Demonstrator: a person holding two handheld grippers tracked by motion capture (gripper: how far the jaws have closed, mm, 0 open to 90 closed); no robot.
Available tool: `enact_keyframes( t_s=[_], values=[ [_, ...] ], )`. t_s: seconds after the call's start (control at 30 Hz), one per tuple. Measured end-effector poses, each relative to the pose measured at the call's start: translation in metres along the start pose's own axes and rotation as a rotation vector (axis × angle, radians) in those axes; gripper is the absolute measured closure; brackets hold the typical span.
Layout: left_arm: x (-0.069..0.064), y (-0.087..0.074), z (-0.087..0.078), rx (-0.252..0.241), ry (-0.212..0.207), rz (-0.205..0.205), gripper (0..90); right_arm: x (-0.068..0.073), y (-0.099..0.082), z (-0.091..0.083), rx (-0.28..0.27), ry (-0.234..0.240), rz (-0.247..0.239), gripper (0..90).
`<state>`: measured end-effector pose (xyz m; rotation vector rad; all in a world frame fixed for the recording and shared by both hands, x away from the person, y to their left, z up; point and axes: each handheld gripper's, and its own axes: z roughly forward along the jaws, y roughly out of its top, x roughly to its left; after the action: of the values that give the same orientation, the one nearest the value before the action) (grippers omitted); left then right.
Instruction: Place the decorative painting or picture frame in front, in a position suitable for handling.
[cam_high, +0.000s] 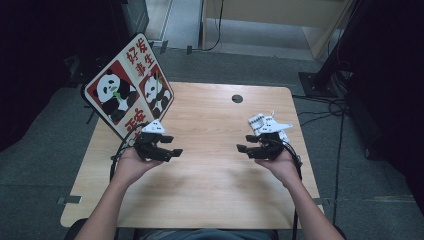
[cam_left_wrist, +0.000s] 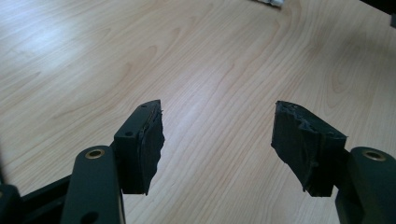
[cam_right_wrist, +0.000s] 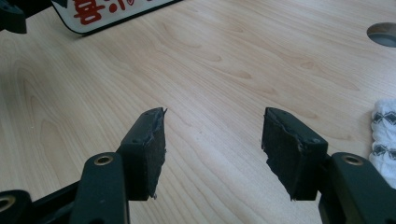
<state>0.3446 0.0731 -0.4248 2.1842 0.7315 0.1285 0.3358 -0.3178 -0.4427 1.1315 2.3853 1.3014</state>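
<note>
My left gripper (cam_high: 171, 145) is held low over the left half of the wooden table (cam_high: 210, 185), jaws pointing right. In the left gripper view it (cam_left_wrist: 217, 142) stands open with bare wood between the black pads. My right gripper (cam_high: 246, 144) hovers over the right half, jaws pointing left, facing the other gripper across a gap. In the right gripper view it (cam_right_wrist: 212, 147) is open and holds nothing. A white cloth with a black pattern (cam_high: 260, 122) lies just behind the right gripper, and its edge (cam_right_wrist: 385, 130) appears at the right of that view.
A panda sign (cam_high: 127, 85) with red characters leans at the table's back left corner, its lower edge (cam_right_wrist: 112, 11) resting on the wood. A round cable hole (cam_high: 237, 98) sits near the back edge. Cables run over the grey floor (cam_high: 320, 107) to the right.
</note>
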Motion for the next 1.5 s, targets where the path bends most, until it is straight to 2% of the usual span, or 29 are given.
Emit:
enact_keyframes(
  t_s=[0.17, 0.2, 0.27, 0.6, 0.67, 0.77, 0.8, 0.97, 1.07, 1.23, 1.3, 1.5],
  values=[
    [0.001, -0.006, -0.011, 0.005, 0.025, -0.015, 34.6, -0.002, 0.003, 0.003, -0.003, 0.005, -0.004, 43.8],
    [0.002, -0.008, -0.013, 0.007, 0.034, -0.02, 34.6, -0.002, 0.004, 0.005, 0.013, 0.008, -0.02, 48.2],
    [0.004, -0.012, -0.021, -0.007, 0.033, -0.061, 35.3, 0.0, 0.006, 0.007, 0.021, -0.01, -0.085, 47.5],
    [0.007, -0.024, -0.047, -0.034, 0.066, -0.074, 35.7, -0.001, 0.015, 0.013, 0.033, 0.019, -0.049, 44.2],
    [0.008, -0.027, -0.052, -0.031, 0.068, -0.08, 36.3, -0.001, 0.018, 0.014, 0.019, 0.044, -0.029, 42.2],
    [0.008, -0.03, -0.059, -0.033, 0.076, -0.094, 36.7, -0.002, 0.019, 0.016, 0.025, 0.051, -0.022, 42.5],
    [0.008, -0.032, -0.064, -0.038, 0.091, -0.104, 36.8, -0.003, 0.019, 0.017, 0.026, 0.054, -0.023, 43.4],
    [0.012, -0.039, -0.074, -0.057, 0.111, -0.113, 36.7, -0.003, 0.019, 0.018, 0.033, 0.05, -0.027, 43.6],
    [0.018, -0.044, -0.085, -0.073, 0.134, -0.146, 36.8, -0.002, 0.018, 0.02, 0.049, 0.042, -0.038, 44.1],
    [0.025, -0.05, -0.1, -0.105, 0.151, -0.171, 36.9, -0.002, 0.017, 0.02, 0.059, 0.037, -0.044, 44.5],
    [0.029, -0.054, -0.108, -0.116, 0.175, -0.182, 37.1, -0.002, 0.016, 0.019, 0.055, 0.036, -0.038, 44.4],
    [0.036, -0.062, -0.119, -0.105, 0.204, -0.201, 37.3, -0.003, 0.015, 0.017, 0.058, 0.032, -0.033, 44.3]
  ],
)
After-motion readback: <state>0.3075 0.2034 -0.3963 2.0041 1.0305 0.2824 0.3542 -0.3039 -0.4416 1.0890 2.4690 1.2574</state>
